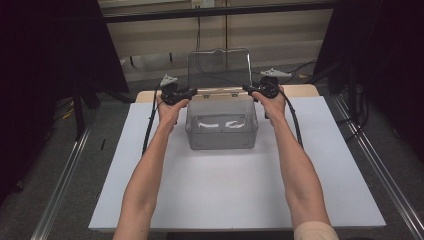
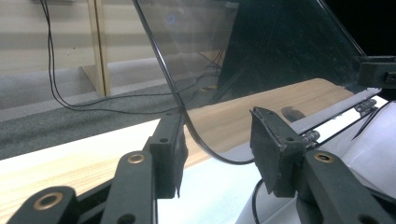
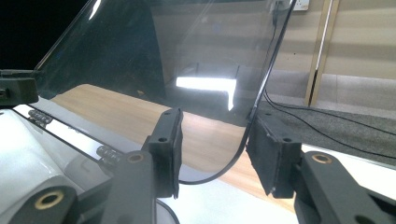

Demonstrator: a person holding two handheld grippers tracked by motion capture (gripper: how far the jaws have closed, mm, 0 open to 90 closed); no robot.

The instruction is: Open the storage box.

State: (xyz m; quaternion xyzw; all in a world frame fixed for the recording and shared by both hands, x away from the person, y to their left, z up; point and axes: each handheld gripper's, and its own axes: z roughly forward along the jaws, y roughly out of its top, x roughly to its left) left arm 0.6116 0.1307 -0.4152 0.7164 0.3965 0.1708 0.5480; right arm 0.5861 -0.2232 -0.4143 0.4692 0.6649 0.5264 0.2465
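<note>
Clear lid (image 1: 218,69) stands upright over the hinged box (image 1: 222,124). Left gripper (image 1: 192,92) and right gripper (image 1: 246,89) straddle its lower corners, jaws apart, not clamped. Lid edge runs between each pair, long axis spanning both hands equally.

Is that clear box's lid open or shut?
Open: the lid stands upright behind the clear box, hinged at its back rim.

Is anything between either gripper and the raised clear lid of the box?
Nothing visible. The lid stands open; its lower corners sit between the open jaws of the left gripper and right gripper, which flank the clear box.
</note>
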